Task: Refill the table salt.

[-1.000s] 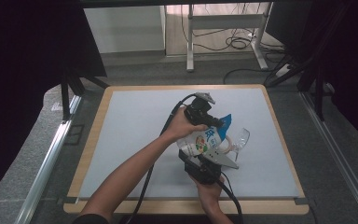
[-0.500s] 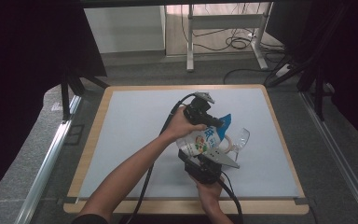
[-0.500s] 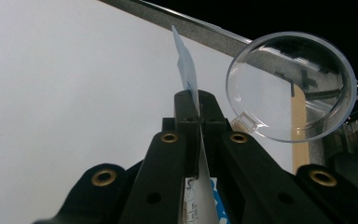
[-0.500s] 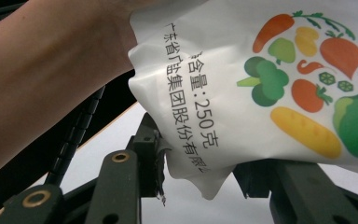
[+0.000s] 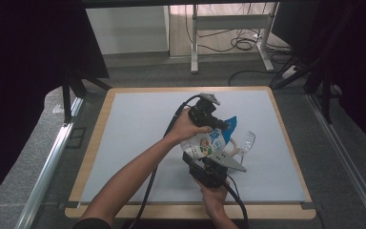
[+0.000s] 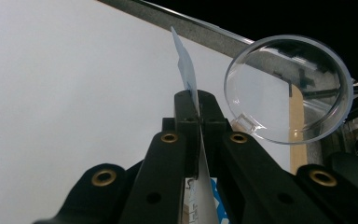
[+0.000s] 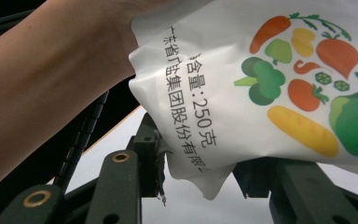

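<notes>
A white bag (image 5: 202,144) printed with vegetables (image 7: 307,88) and a blue top hangs tilted above the mat. My left gripper (image 5: 225,126) is shut on the bag's thin top edge (image 6: 186,74), with both jaws pressed flat against it. From below, my right gripper (image 5: 204,160) points up at the bag. Its jaws stand apart with the bag's lower corner (image 7: 205,184) between them, and the left finger (image 7: 149,154) touches the bag. A clear plastic cup (image 5: 247,141) lies just right of the bag, its round rim (image 6: 289,88) close beyond my left jaws.
A pale grey mat (image 5: 138,143) covers the wooden-edged table (image 5: 93,152). Black cables trail from both grippers toward the front edge. The person's left forearm (image 7: 42,88) crosses over the mat. Desk legs and cables (image 5: 238,45) stand on the floor beyond the table.
Nothing much has moved. The bag and both grippers keep nearly the same places.
</notes>
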`<action>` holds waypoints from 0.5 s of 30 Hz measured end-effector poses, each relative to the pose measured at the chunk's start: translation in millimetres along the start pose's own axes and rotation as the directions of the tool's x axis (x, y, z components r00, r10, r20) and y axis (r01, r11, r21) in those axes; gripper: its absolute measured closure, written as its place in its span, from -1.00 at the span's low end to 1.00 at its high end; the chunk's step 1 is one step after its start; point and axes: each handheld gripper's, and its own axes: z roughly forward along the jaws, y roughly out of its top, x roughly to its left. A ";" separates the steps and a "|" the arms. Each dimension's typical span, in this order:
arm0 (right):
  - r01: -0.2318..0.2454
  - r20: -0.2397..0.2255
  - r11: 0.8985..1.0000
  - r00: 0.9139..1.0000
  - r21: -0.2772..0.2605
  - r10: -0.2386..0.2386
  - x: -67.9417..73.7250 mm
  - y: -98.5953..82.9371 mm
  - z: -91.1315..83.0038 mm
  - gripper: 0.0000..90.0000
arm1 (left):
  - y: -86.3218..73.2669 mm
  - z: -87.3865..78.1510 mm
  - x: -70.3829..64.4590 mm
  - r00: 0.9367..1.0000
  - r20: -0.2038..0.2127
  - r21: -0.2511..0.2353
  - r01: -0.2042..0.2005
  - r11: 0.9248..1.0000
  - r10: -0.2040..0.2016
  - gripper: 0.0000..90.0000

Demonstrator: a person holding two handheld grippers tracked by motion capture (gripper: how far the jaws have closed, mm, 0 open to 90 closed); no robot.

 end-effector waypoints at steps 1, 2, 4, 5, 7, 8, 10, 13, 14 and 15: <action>-0.001 0.000 1.000 1.000 -0.001 0.001 0.0 0.1 -0.1 0.31 | 0.0 0.1 0.1 1.000 0.001 0.000 0.001 1.000 -0.001 0.99; -0.001 0.001 1.000 1.000 -0.002 0.001 0.0 0.2 -0.2 0.31 | 0.0 0.2 0.3 1.000 0.002 0.000 0.001 1.000 -0.001 0.99; -0.004 0.000 1.000 1.000 -0.001 0.004 -0.3 0.3 -0.2 0.32 | 0.0 0.5 0.7 1.000 0.002 0.002 0.000 1.000 0.000 0.99; -0.006 0.001 1.000 1.000 -0.002 0.006 -0.3 0.4 -0.2 0.32 | 0.0 0.7 0.8 1.000 0.003 0.002 0.000 1.000 0.000 0.99; -0.008 0.001 1.000 1.000 -0.003 0.008 -0.4 0.4 -0.1 0.32 | 0.2 1.1 0.9 1.000 0.004 0.003 0.002 1.000 -0.002 0.99; -0.007 0.002 1.000 1.000 -0.004 0.007 -0.5 0.4 0.0 0.32 | 0.4 1.3 0.9 1.000 0.003 0.006 0.002 1.000 -0.002 0.99; -0.015 0.000 1.000 1.000 -0.004 0.015 -0.8 0.4 -0.1 0.32 | 0.9 1.8 1.0 1.000 0.003 0.010 0.000 1.000 0.000 0.99; -0.016 0.005 1.000 1.000 -0.007 0.016 -0.9 0.3 0.2 0.32 | 1.7 2.5 1.2 1.000 0.003 0.010 -0.002 1.000 0.002 0.99; -0.021 0.005 1.000 1.000 -0.009 0.021 -0.9 0.4 0.3 0.32 | 1.7 2.6 1.2 1.000 0.003 0.010 -0.001 1.000 0.001 0.99; -0.020 0.005 1.000 1.000 -0.009 0.020 -0.9 0.4 0.3 0.32 | 1.6 2.6 1.4 1.000 0.003 0.011 -0.002 1.000 0.002 0.99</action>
